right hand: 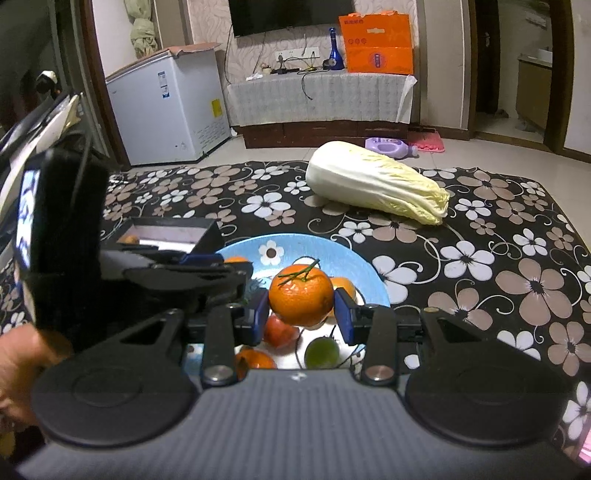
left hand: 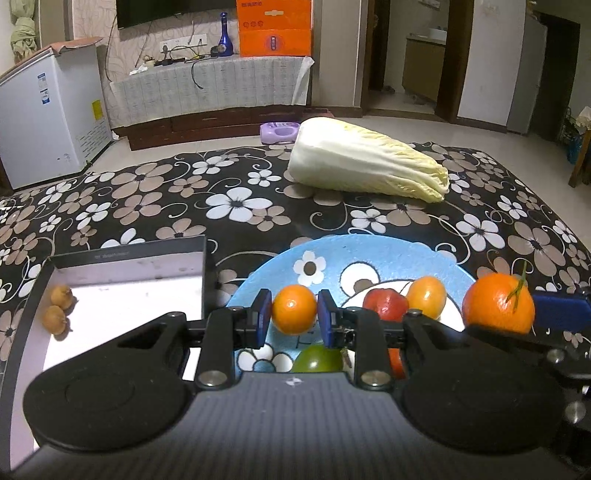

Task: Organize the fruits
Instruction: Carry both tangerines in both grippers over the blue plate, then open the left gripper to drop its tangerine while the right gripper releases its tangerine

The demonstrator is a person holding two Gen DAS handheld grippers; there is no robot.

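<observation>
Left wrist view shows a big cabbage (left hand: 365,160) on the flowered table, nearer the blue plate (left hand: 388,254), above it the right gripper (right hand: 301,314) clamping a stemmed mandarin (right hand: 301,295) and the left gripper (left hand: 294,314) clamping a small orange (left hand: 294,309).

Black floral tablecloth (left hand: 147,192), blue cartoon plate (left hand: 369,254), orange tangerines (left hand: 294,309).

A home living room: wall television (left hand: 177,13), chest freezer (left hand: 48,118), floral tablecloth (left hand: 147,192).
</observation>
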